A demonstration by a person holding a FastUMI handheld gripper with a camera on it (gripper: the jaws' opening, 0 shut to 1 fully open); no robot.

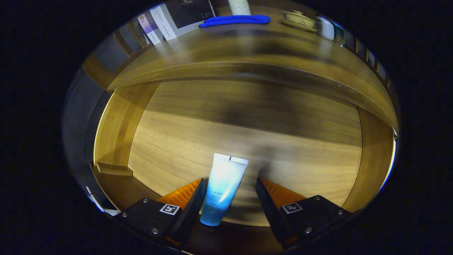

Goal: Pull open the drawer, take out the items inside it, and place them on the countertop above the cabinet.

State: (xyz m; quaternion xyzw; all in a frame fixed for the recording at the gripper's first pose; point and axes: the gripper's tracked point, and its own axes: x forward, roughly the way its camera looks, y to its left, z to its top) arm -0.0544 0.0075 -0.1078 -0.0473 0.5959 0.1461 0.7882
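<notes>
Drawer point(247, 124) lying open | my gripper point(230, 186) gaping wide | tube point(224, 184) lying between fingers, left one touching it

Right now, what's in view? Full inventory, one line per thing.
tube: 1, white fading to blue with blue cap, lying on the drawer floor between the fingers, cap toward the gripper
drawer: 1, light wood, pulled open, floor bare apart from the tube
countertop: 1, darker wood, above and beyond the drawer
blue flat item: 1, blue, on the countertop near its far side; what it is, unclear
lidded teacup on saucer: 1, pale yellowish, on the countertop beside the blue item
white cup: 1, white, next to the teacup
booklet: 1, white and dark, at the countertop's far corner
gripper: 1, fingers open, either side of the tube; whether either touches it, unclear
</notes>
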